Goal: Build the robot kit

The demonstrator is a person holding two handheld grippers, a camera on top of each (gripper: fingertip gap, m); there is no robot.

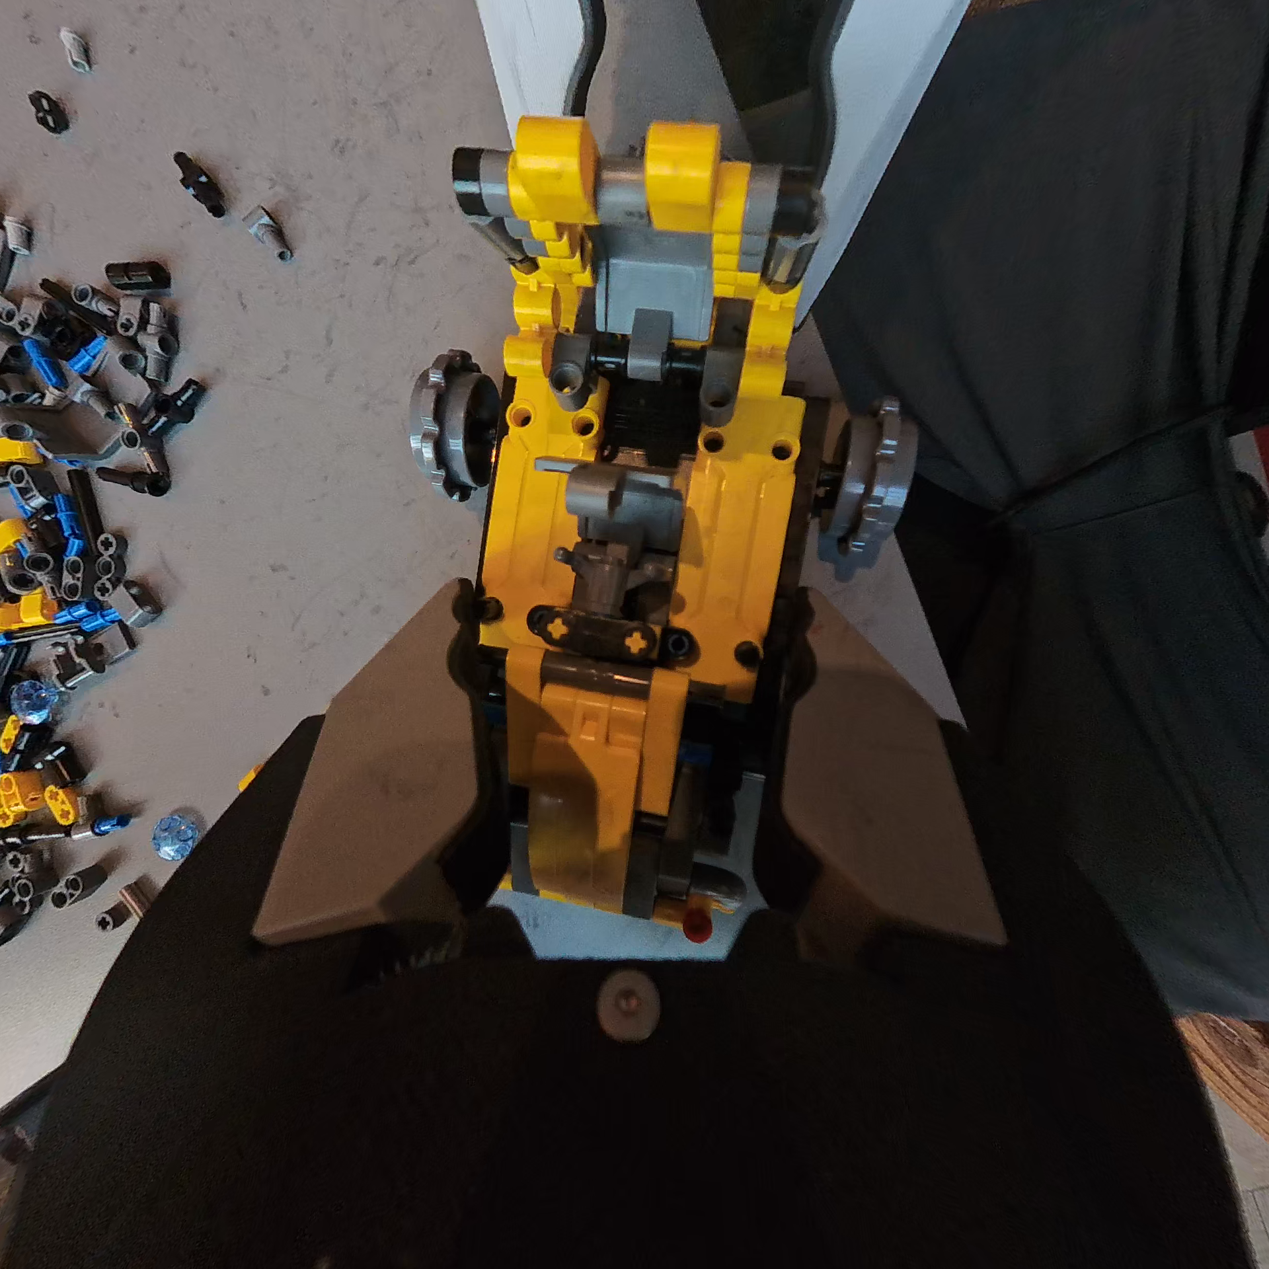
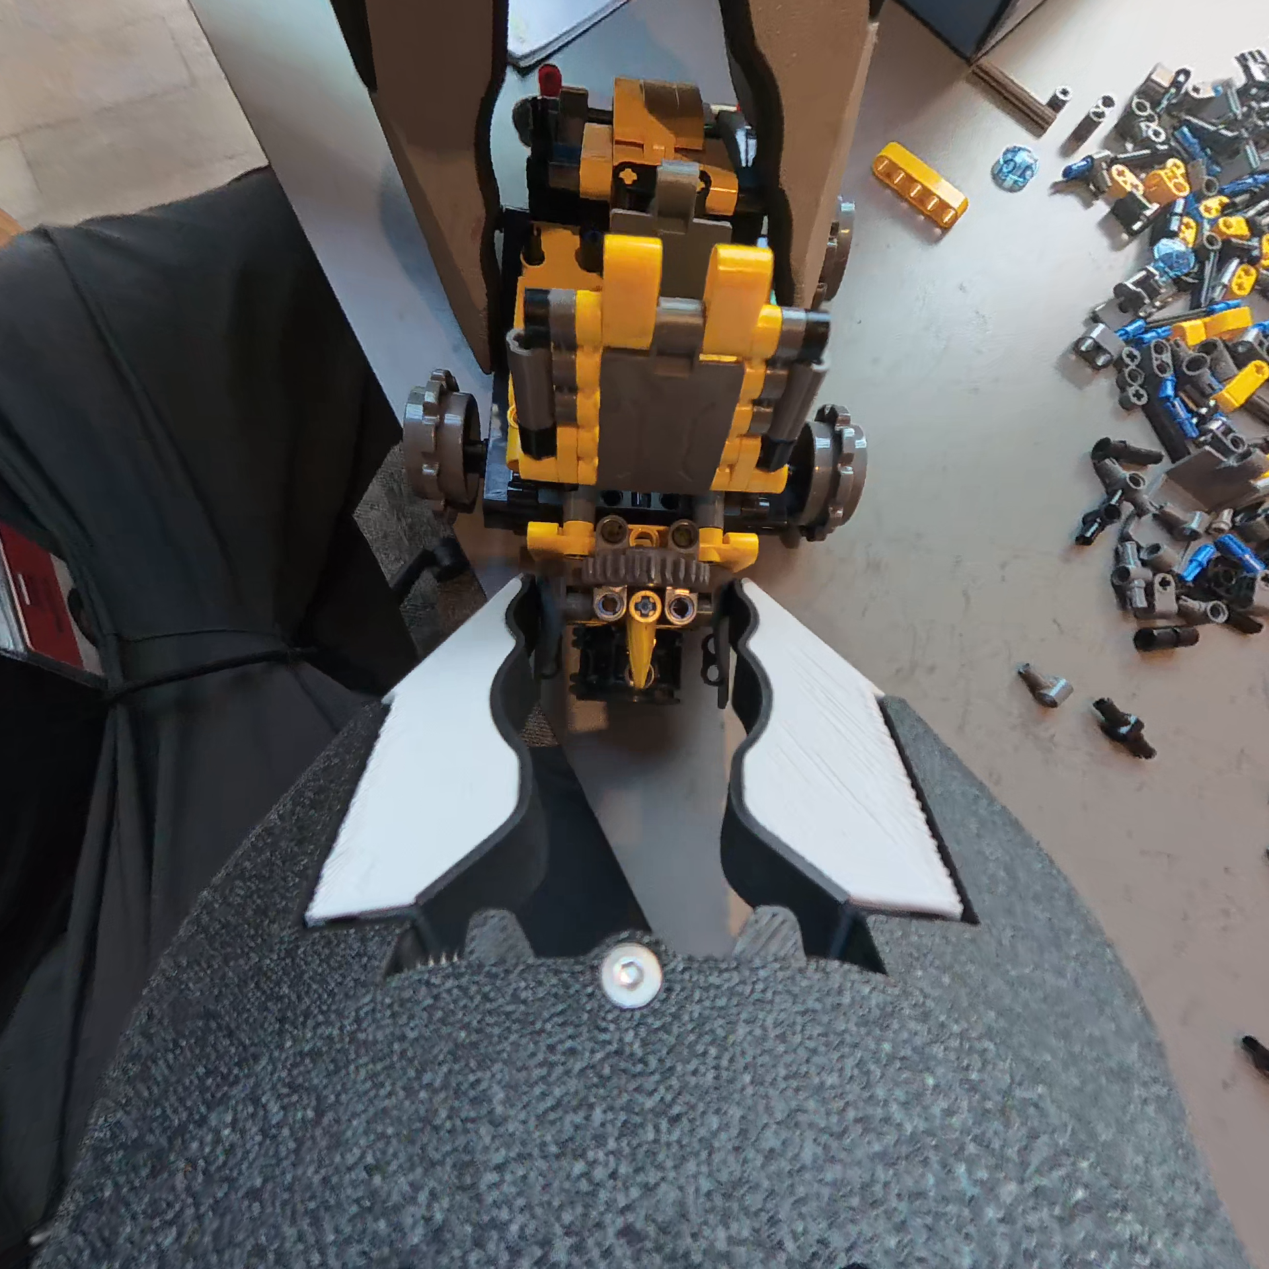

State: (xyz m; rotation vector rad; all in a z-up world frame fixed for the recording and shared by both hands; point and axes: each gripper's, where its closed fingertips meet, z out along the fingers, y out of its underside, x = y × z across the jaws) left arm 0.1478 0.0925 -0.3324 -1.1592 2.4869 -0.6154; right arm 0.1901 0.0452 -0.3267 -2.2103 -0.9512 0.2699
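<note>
A yellow, grey and black brick-built vehicle model (image 1: 638, 494) with grey toothed wheels (image 1: 453, 432) is held above the grey table (image 1: 309, 309) between both grippers. My left gripper (image 1: 635, 618), with tan fingers (image 1: 384, 755), is shut on the model's sides at one end. My right gripper (image 2: 628, 597), with white fingers (image 2: 439, 755), is closed around the narrow other end of the model (image 2: 652, 412), just below a small grey gear (image 2: 645, 566). Each gripper's fingers also show at the top of the other's view: white fingers (image 1: 529, 55) and tan fingers (image 2: 439, 206).
A pile of loose black, grey, blue and yellow parts (image 1: 62, 535) lies on the table, also in the right wrist view (image 2: 1181, 343). A yellow beam (image 2: 920, 182) lies apart from it. Dark cloth (image 1: 1064, 412) hangs past the table edge. Spacing between my two grippers at the tips: around 7 cm.
</note>
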